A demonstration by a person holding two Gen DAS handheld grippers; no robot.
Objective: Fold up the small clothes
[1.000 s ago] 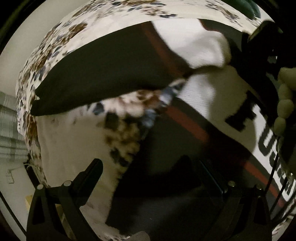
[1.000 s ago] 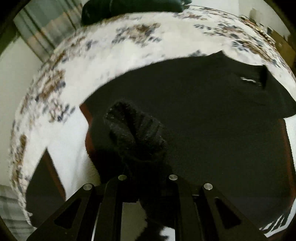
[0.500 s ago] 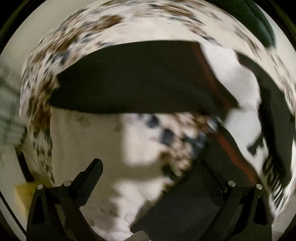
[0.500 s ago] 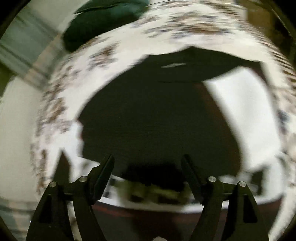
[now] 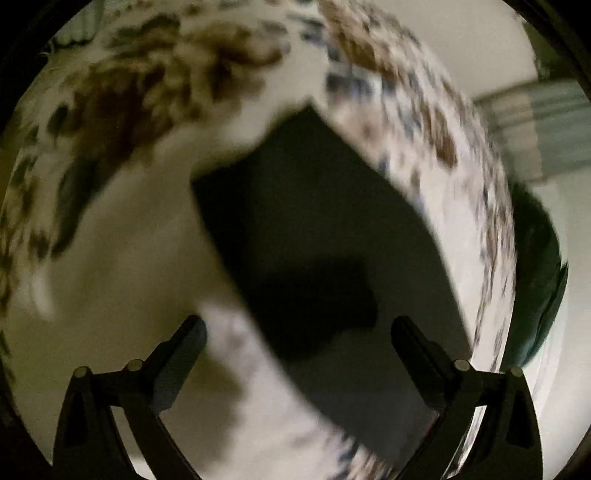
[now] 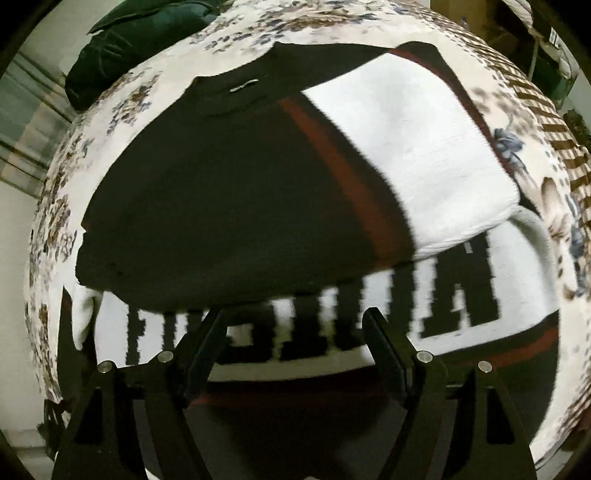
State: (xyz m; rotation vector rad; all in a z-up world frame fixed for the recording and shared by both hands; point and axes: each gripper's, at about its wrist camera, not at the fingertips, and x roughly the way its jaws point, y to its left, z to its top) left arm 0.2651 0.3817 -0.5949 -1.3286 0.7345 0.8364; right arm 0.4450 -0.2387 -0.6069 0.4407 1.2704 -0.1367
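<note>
Both wrist views look down close over the sweater [image 6: 240, 192] on the floral bedspread [image 5: 147, 92] — shared ground.

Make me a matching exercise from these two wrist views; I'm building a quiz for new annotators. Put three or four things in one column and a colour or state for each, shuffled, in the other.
Column A
1. sweater
2. bedspread
3. cushion
4. right gripper

Column B
a. dark green, at the far edge of the bed
b. open, holding nothing
c. black, white and red, with a sleeve folded across the body
d. cream with a brown and blue floral print

Pairs: 1-c, 2-d, 3-a, 4-b
</note>
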